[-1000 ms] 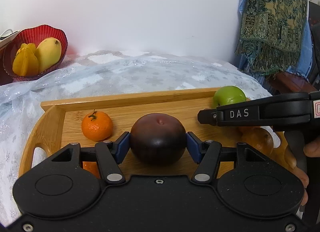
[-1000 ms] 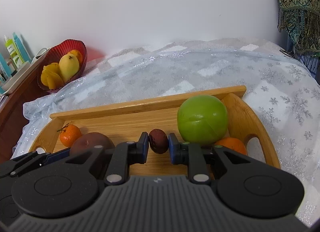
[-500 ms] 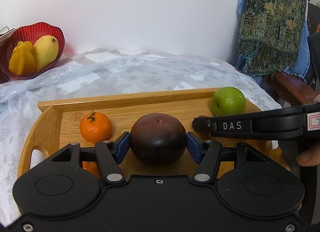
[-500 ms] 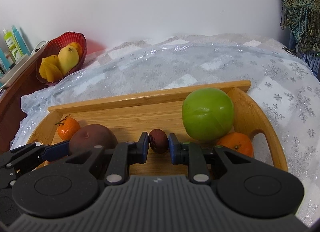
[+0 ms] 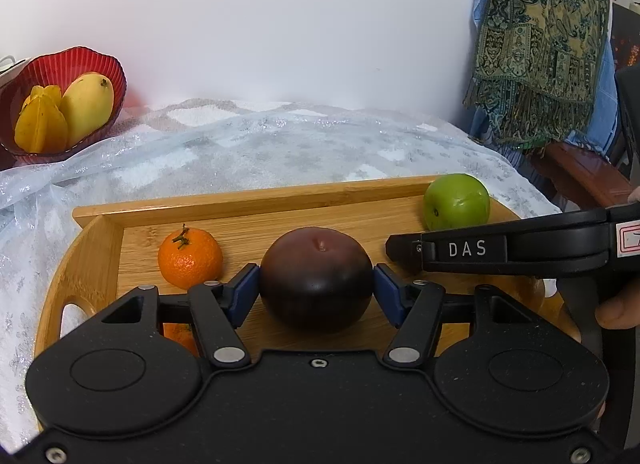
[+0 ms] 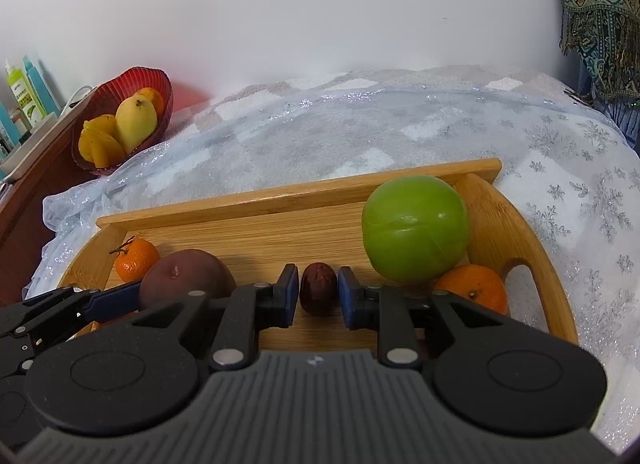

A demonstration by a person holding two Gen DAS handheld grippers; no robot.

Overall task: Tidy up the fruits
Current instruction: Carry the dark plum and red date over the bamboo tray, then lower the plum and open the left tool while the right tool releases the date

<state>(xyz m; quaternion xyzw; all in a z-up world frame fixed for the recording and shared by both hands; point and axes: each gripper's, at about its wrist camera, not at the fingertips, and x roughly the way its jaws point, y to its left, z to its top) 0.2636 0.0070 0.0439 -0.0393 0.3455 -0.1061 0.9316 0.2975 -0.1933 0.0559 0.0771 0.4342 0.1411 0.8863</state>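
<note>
Red bowl [image 6: 120, 84], upper left: mango, starfruit stored. Wooden tray [image 6: 280, 200], centre: left hand-held gripper [image 5: 316, 292] pinches dark plum [image 5: 316, 288] for setting down; right hand-held gripper [image 6: 319, 290], jaws just spread, frees small date [image 6: 318, 288] resting on tray.

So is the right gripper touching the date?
Apart. In the right wrist view the right gripper has just been opening; a thin gap shows on both sides of the date between its pads.
</note>
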